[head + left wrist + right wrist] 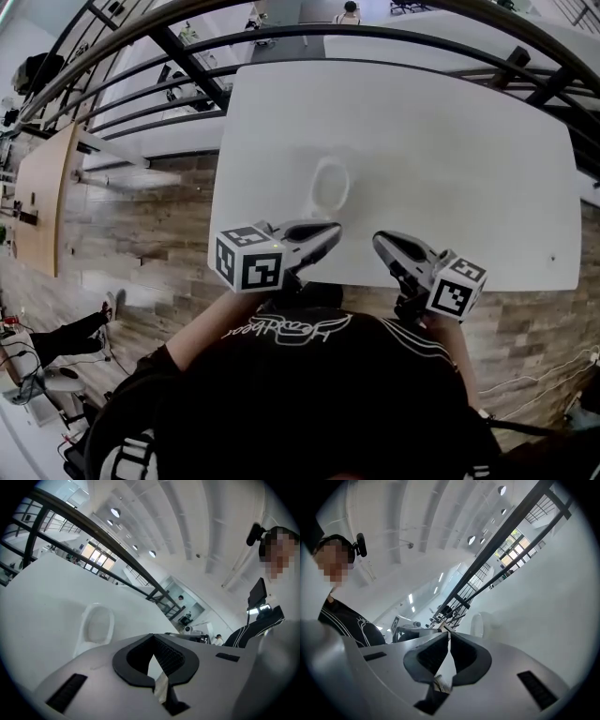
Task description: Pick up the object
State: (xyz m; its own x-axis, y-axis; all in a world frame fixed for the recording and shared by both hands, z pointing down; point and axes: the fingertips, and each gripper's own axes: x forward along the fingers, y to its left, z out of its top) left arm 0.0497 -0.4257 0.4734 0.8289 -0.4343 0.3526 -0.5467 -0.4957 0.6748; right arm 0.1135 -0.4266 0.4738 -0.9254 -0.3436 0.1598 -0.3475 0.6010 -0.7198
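- Standing at the near edge of a white table (469,187), a person in a black shirt (319,394) holds a gripper in each hand.
- Task's thing: a white cup (330,186), so far as it can be made out, white against the white top. It sits on the table toward the near-middle, ahead of both grippers and apart from them.
- Left gripper (333,230): low at the table's near edge, nose pointed toward the cup, its marker cube (248,258) hanging out over the floor side.
- Left gripper view: the left gripper's (152,638) jaw tips meet, closed right up, and nothing is between the pads. The cup (96,627) shows up-left of the jaws, its oval rim toward the camera, not touched.
- Right gripper (380,242): beside the left one at the same edge, also aimed forward, with its marker cube (457,286) trailing back over the person's arm.
- Right gripper view: the right gripper's (449,635) jaws are drawn together at the tips and empty. The cup (483,623) sits a little right of the jaw line, on the table beyond them.
- The two gripper noses are near one another but do not touch.
- Surroundings: wood-plank floor (141,244) to the left of the table and a dark metal railing (281,37) curving past the far side.
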